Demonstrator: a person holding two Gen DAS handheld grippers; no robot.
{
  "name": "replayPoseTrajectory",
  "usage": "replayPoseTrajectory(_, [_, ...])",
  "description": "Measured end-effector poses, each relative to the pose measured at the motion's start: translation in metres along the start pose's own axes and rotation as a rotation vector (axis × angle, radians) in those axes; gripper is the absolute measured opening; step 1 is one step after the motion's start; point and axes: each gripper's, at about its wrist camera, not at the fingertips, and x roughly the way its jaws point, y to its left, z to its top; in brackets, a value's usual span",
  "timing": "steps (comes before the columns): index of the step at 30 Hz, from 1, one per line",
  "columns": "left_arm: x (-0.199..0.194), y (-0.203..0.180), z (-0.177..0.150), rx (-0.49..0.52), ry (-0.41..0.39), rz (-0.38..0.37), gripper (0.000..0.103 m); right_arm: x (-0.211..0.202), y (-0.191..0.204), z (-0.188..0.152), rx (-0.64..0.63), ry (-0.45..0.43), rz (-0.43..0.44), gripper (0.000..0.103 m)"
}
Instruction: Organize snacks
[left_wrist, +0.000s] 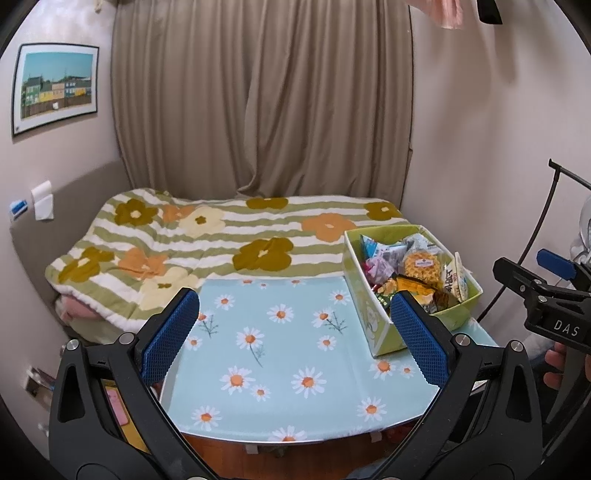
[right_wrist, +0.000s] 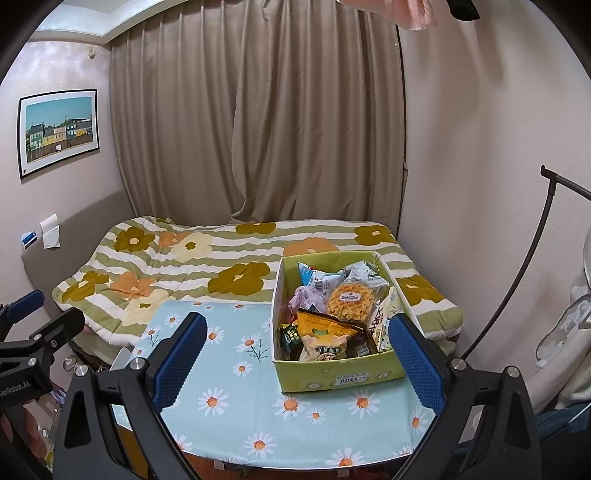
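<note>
The left tool (left_wrist: 295, 332) hovers above the bench (left_wrist: 280, 369) with its two blue pads wide apart and nothing between them. The right tool (right_wrist: 299, 350) hangs just in front of the green cardboard box (right_wrist: 332, 376), also spread wide and empty.

The snacks are all inside this one box, which stands at the right side of the bench, near the bed (right_wrist: 184, 258). They probably handle as light, crinkly packets: the foil is slippery and gives way under pressure, so I would take a packet at its sealed edge or a flat corner, not at its puffed middle. The round waffle packet (right_wrist: 351, 301) looks brittle and a hard squeeze may crack it. The yellow bag (right_wrist: 321, 334) in front looks the easiest to reach.

By count: one box, one waffle packet, one yellow bag, one light blue packet (right_wrist: 314, 275) at the back, and one white packet (right_wrist: 382, 325) standing upright against the right wall. Several smaller packets lie under them; I cannot count these exactly.
</note>
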Motion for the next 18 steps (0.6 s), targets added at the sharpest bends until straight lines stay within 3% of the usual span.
replayPoseTrajectory(8, [-0.0031,0.0039,0.0018,-0.027,-0.044,0.0,0.103,0.003,0.0003,-0.0003,0.003,0.003,-0.006,0.098])
replayPoseTrajectory(14, [-0.0034,-0.0023,-0.0022,0.024,-0.076,0.087,0.103,0.0027,0.0015,-0.0003,0.002,0.003,-0.006,0.098])
replayPoseTrajectory(18, [-0.0052,-0.0032,-0.0051,0.025,-0.097,0.069,0.103,0.0027,0.0027,-0.0012,0.0,0.003,-0.005,0.098])
